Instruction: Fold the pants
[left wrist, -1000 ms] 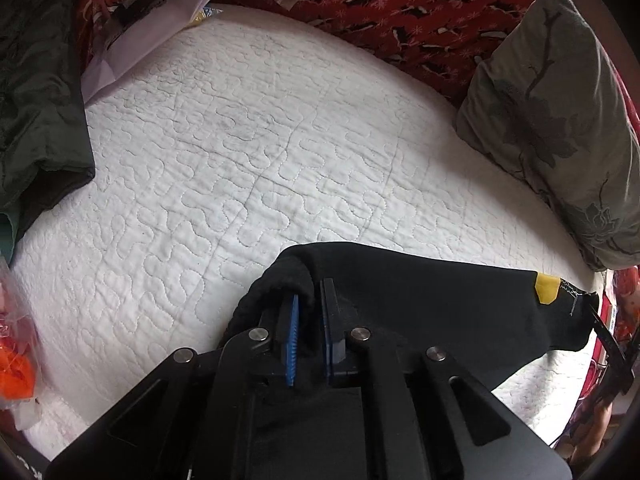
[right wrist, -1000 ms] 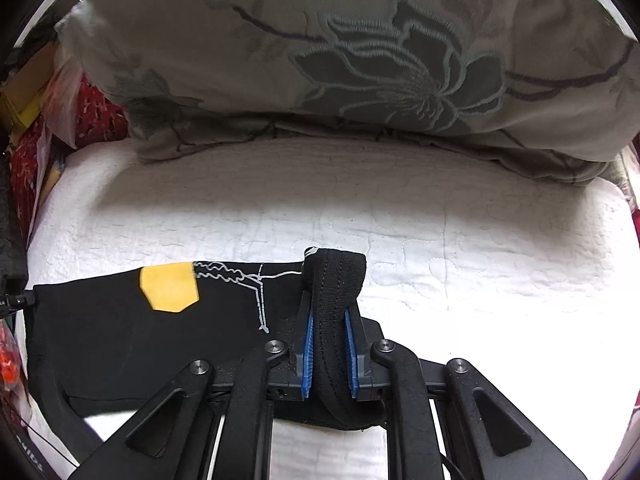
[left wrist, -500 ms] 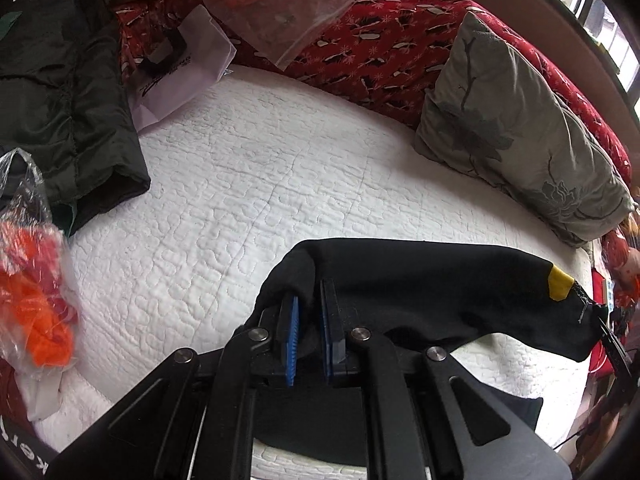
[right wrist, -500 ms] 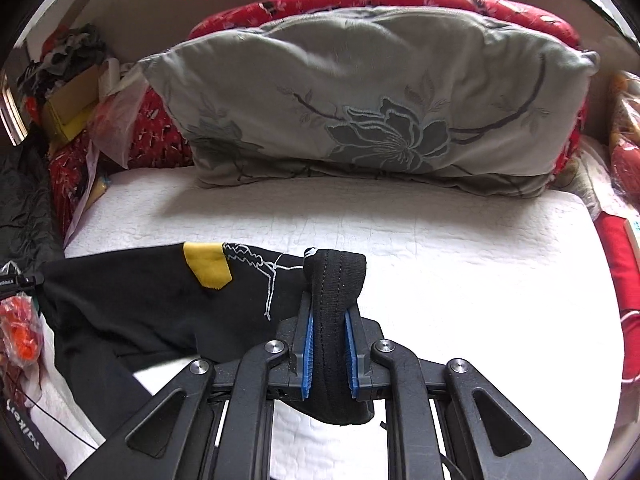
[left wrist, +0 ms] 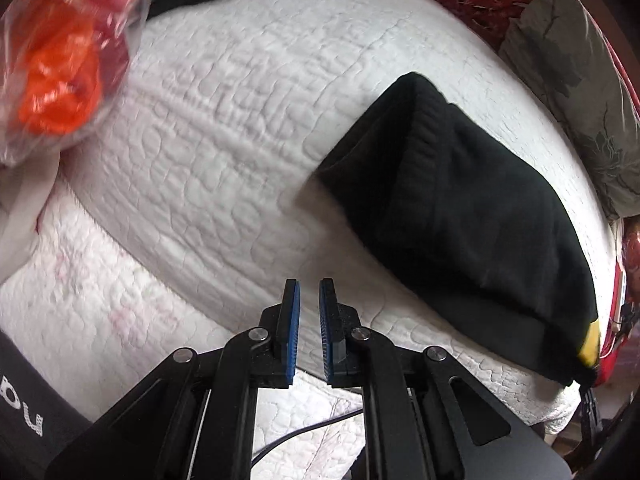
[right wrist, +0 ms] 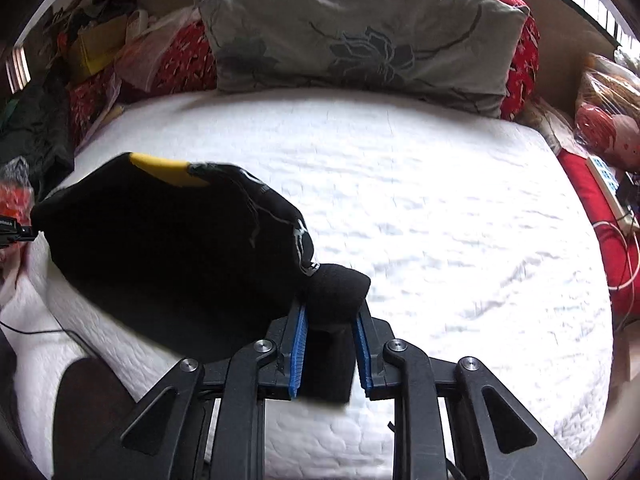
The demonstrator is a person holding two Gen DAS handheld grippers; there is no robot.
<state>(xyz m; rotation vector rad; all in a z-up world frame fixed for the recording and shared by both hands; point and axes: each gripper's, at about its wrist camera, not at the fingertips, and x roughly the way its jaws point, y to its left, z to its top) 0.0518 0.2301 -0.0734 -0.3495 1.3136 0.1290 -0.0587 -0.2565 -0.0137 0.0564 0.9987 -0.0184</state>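
Observation:
The black pants lie folded on the white quilted bed, with a yellow patch at the near right end. My left gripper is empty, its blue pads a small gap apart, just left of and nearer than the pants. In the right wrist view my right gripper has its blue pads around a black fabric edge of the pants, with the jaws spread wider than before. The yellow patch shows at the far end.
A grey flowered pillow leans against a red patterned cushion at the head. A clear bag with orange contents lies at the left edge. A dark green garment lies far left. A power strip and cables lie right.
My left gripper has let go of the pants and pulled back toward the bed's near edge. The pants have dropped onto the bed. My right gripper's jaws have spread wider around the fabric.

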